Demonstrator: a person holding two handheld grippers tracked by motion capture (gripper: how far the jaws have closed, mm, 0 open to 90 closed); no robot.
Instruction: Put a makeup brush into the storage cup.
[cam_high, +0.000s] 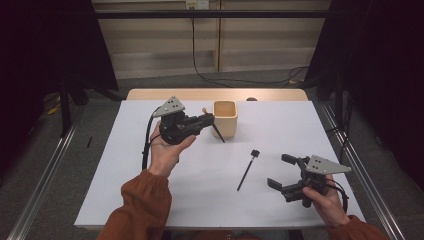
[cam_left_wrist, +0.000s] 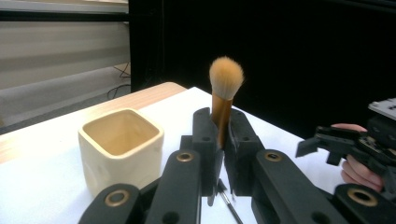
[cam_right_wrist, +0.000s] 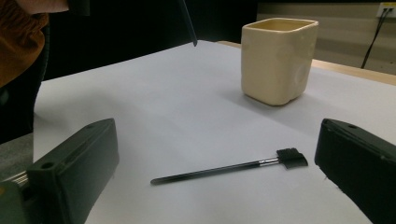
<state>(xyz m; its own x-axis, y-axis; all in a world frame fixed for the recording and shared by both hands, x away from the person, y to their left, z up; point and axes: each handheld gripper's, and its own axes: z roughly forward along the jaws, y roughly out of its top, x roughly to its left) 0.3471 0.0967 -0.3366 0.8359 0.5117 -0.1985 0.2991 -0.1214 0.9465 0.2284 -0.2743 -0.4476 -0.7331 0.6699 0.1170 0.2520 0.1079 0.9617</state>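
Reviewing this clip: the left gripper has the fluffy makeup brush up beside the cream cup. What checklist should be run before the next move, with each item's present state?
1. Left gripper shut on the orange-handled fluffy makeup brush: ok.
2. Brush upright, bristles up, in the left gripper view: ok.
3. Cream square ceramic cup upright, mouth open: ok; its bottom is hidden.
4. Brush's black lower tip already over the cup mouth: not ok, it hangs beside the cup.
5. Right gripper open and away from the cup: ok.
6. Thin black flat-headed brush lying flat on the white table, clear of the cup: ok.
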